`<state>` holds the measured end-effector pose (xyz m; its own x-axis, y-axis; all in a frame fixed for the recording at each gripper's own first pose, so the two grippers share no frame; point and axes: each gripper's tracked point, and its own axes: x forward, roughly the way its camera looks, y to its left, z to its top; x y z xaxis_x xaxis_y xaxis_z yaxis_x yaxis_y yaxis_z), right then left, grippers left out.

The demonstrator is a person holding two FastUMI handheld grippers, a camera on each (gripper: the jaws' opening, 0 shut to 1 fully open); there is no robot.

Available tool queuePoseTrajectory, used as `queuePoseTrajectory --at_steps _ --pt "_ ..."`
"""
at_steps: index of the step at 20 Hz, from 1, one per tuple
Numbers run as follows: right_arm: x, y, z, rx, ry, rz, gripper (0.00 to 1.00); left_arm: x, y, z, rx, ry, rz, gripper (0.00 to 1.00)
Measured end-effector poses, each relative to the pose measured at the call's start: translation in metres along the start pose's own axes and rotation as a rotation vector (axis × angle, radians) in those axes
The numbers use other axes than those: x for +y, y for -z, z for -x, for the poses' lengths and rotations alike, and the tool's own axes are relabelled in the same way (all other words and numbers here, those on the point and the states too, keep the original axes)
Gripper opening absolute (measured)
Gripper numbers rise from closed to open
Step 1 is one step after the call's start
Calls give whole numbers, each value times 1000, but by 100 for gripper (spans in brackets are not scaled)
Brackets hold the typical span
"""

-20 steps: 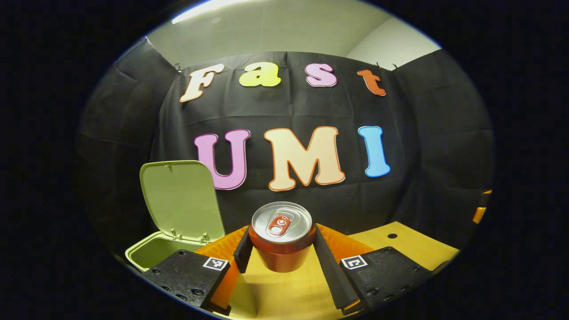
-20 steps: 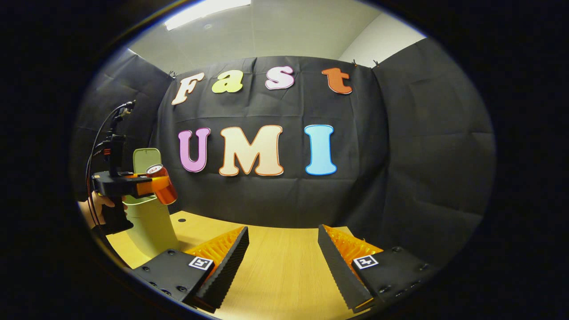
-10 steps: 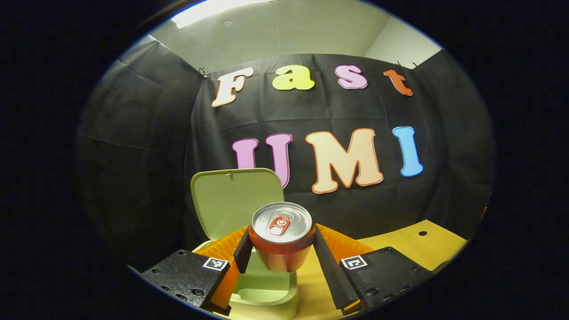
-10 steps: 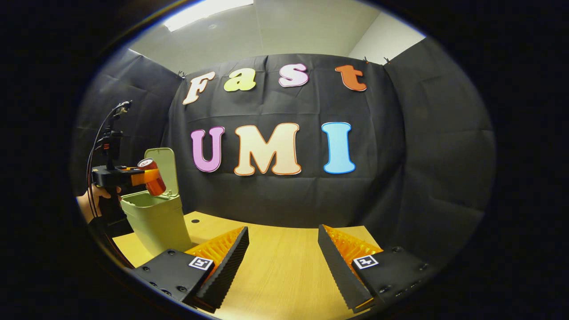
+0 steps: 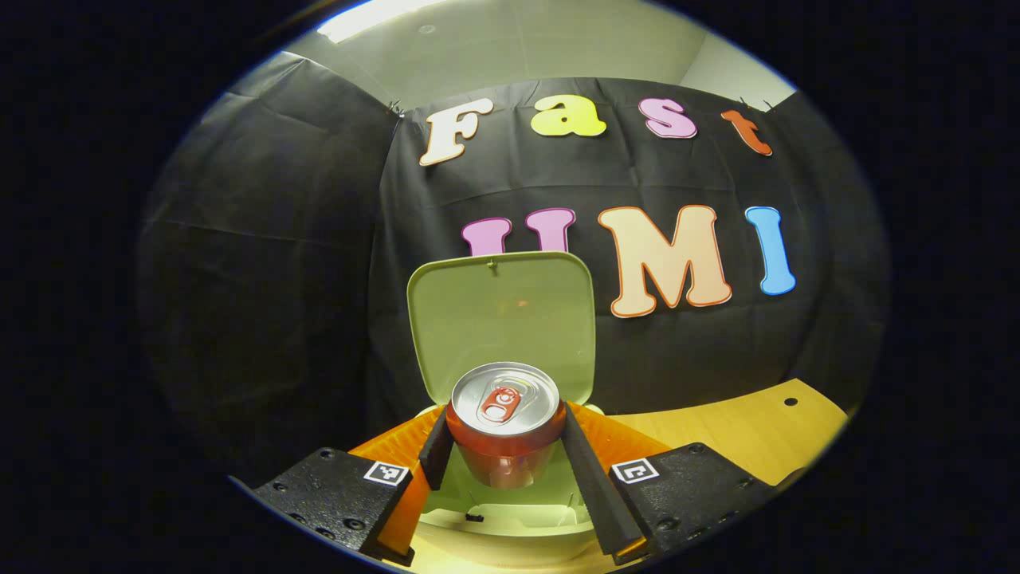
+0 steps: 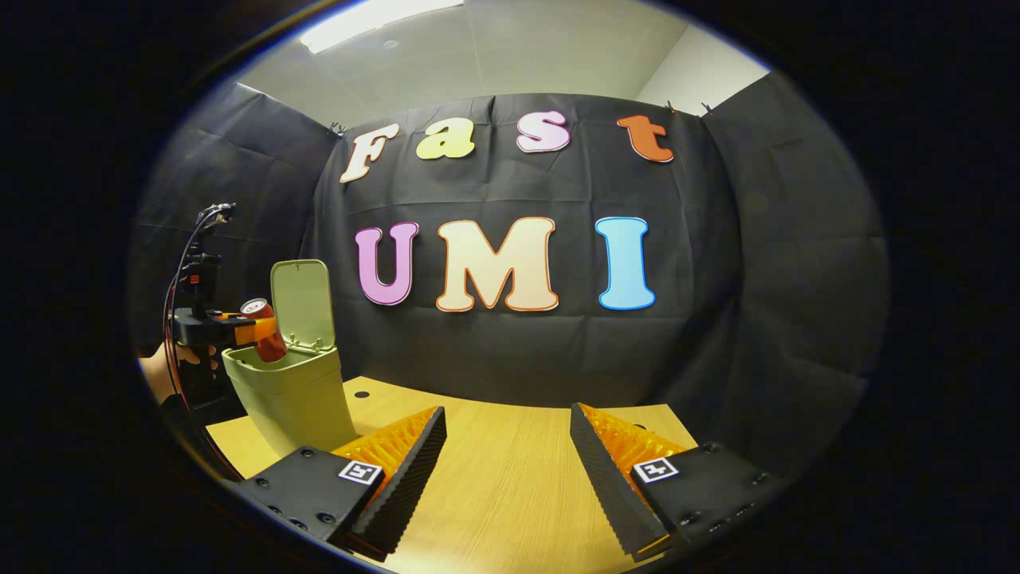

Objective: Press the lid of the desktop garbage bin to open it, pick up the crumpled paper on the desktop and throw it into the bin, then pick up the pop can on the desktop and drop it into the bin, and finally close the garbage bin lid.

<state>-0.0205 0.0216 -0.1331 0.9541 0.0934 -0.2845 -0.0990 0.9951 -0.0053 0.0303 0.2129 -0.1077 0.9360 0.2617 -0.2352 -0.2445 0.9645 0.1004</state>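
Left gripper [image 5: 504,454]: black screwed blocks, square markers. Right gripper [image 6: 507,466]: same, ridged pads.

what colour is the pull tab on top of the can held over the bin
Red, on a silver top of the red metal pop can; clearest in the left gripper view.

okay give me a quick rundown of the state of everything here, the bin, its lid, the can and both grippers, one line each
Pale green plastic desktop bin: upright on the wooden table, mouth open.
Bin's hinged lid: raised, standing upright.
Red pop can: upright, held above the bin's mouth.
Left gripper: shut on the can.
Right gripper: open, holding nothing, over the table.
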Motion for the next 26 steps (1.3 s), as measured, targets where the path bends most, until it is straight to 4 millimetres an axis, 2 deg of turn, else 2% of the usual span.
queuePoseTrajectory --at_steps 3,6,10,15,20,26 --pt "5 1 2 4 8 -1 100 6 8 -4 19 -2 8 79" --pt "9 0 5 2 20 5 98 5 -1 -3 1 19 35 87" --pt "19 -1 10 -2 39 4 100 5 -32 -3 -48 65 42 87" --pt "40 2 16 -11 70 -9 98 14 -76 -10 -99 125 29 88" --pt "61 7 17 -9 101 -21 98 18 -114 -31 -135 181 17 89" --pt "67 11 12 -1 127 -14 98 8 -147 -76 -156 234 38 87"
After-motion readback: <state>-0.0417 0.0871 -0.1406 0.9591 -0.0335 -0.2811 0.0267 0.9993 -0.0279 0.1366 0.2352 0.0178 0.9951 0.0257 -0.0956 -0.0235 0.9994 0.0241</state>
